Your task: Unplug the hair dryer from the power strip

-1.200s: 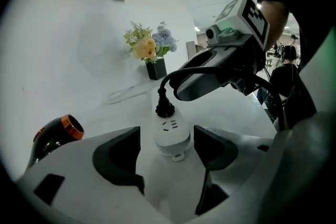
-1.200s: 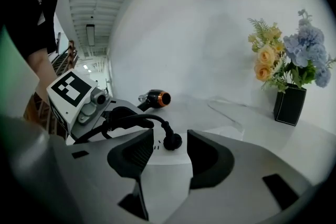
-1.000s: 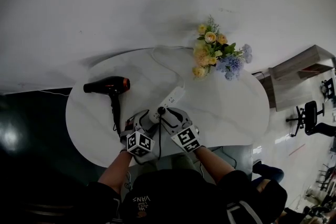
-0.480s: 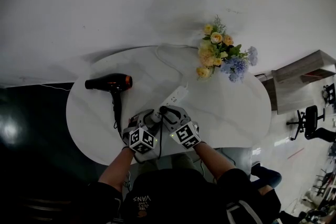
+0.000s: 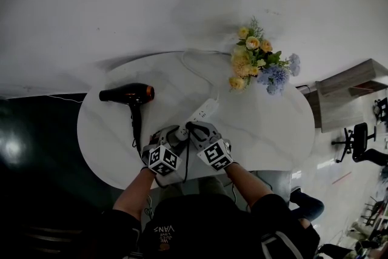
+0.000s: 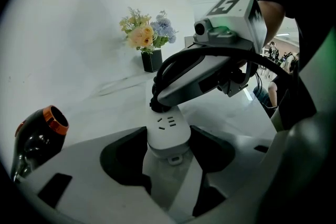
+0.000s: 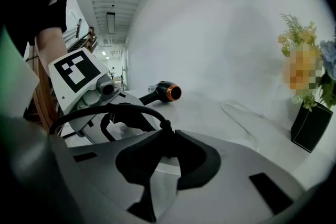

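The white power strip (image 5: 204, 110) lies mid-table, and its near end (image 6: 168, 131) sits between my left gripper's (image 6: 168, 159) jaws, which are closing around it with the pads right beside its sides. The hair dryer's black plug (image 7: 166, 136) stands in the strip's end socket (image 6: 156, 104). My right gripper (image 7: 167, 148) is closing on that plug from the right, its pads against it. In the head view the left gripper (image 5: 174, 136) and the right gripper (image 5: 189, 128) meet at the strip's near end. The black and orange hair dryer (image 5: 127, 94) lies to the left, its cable (image 7: 105, 109) looping to the plug.
A black vase of yellow and blue flowers (image 5: 259, 63) stands at the table's back right. The strip's white cord (image 5: 193, 65) runs toward the back edge. The round white table (image 5: 267, 124) ends close behind my grippers; a dark floor lies to the left.
The right gripper's jaws have narrowed around the plug. The left gripper's jaws have drawn in slightly at the strip's end. Both hands have stayed at the same spot.
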`<move>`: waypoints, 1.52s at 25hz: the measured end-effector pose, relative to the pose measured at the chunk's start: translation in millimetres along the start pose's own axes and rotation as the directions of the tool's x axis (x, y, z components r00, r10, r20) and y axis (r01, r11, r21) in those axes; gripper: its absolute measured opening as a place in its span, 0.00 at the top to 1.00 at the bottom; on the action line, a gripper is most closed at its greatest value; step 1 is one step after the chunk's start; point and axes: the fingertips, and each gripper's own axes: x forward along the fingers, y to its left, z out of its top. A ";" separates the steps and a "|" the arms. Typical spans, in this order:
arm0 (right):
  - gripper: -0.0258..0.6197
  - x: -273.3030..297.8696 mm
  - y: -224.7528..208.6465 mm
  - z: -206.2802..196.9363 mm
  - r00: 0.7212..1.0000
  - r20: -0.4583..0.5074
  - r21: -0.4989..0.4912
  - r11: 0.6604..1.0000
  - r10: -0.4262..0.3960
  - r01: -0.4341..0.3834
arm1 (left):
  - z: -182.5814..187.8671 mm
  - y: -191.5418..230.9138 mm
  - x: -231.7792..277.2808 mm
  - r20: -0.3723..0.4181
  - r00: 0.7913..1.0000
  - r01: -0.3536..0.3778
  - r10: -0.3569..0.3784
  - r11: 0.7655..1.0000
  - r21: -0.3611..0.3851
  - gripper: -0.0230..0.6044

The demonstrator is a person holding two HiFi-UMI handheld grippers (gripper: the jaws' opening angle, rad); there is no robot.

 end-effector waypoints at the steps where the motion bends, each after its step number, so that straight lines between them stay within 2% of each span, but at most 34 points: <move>1: 0.84 -0.3 -0.3 -0.3 1.000 0.001 0.004 1.000 -0.001 0.001 | 0.1 -0.1 -0.1 0.002 1.000 0.002 -0.002 1.000 0.000 0.52; 5: 0.85 -2.4 -2.9 0.5 1.000 0.005 0.042 0.999 -0.010 0.009 | 0.2 0.2 0.1 0.001 1.000 0.003 -0.003 1.000 -0.005 0.52; 20: 0.85 -12.2 -3.7 9.2 0.999 0.028 0.092 0.995 -0.041 0.038 | -2.4 -1.3 0.9 0.006 1.000 0.014 -0.014 0.999 -0.032 0.52; 27: 0.85 -27.4 -5.7 11.1 0.996 0.030 0.138 0.988 -0.078 0.074 | -3.3 -2.6 1.2 -0.004 1.000 0.020 -0.021 0.999 -0.032 0.52; 32: 0.85 -38.0 -9.5 13.8 0.991 0.035 0.166 0.978 -0.131 0.123 | -2.8 -4.8 -2.5 -0.013 0.999 0.031 -0.031 1.000 -0.005 0.52; 38: 0.85 -52.4 -10.2 15.2 0.982 0.044 0.200 0.964 -0.186 0.174 | 2.8 -4.3 -14.3 0.041 0.999 0.032 -0.032 0.999 -0.011 0.49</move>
